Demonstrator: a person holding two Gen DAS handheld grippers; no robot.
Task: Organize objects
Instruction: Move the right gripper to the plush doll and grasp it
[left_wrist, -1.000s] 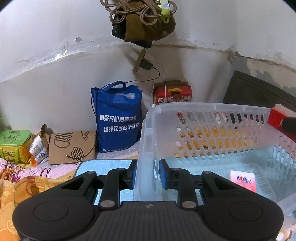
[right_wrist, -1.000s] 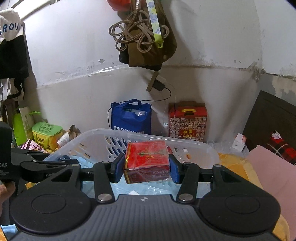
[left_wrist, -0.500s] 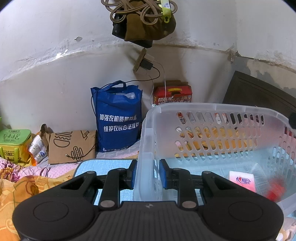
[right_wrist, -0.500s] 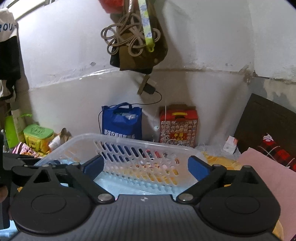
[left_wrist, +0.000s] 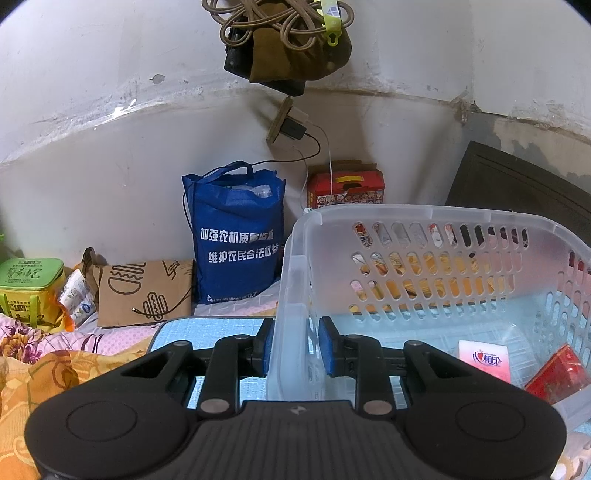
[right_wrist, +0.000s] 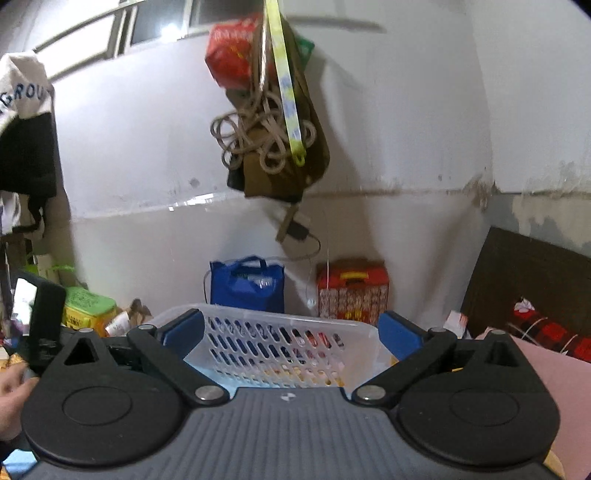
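While the red box (left_wrist: 557, 373) lies tilted on the floor of the translucent plastic basket (left_wrist: 436, 218), beside a white tissue pack (left_wrist: 485, 358), the left gripper (left_wrist: 295, 343) is clamped on the basket's near-left corner wall and the right gripper (right_wrist: 291, 330) hangs above the rim with its blue pads spread wide and nothing between them. Judging by this, one item is stowed and the next must be fetched; the left grip should keep the light basket steady, without twisting its thin wall. That slotted plastic looks flexible and slick, the box glossy and hard-edged. Behind stand a blue woven tote bag (left_wrist: 236, 236) and a red carton (left_wrist: 347, 188).
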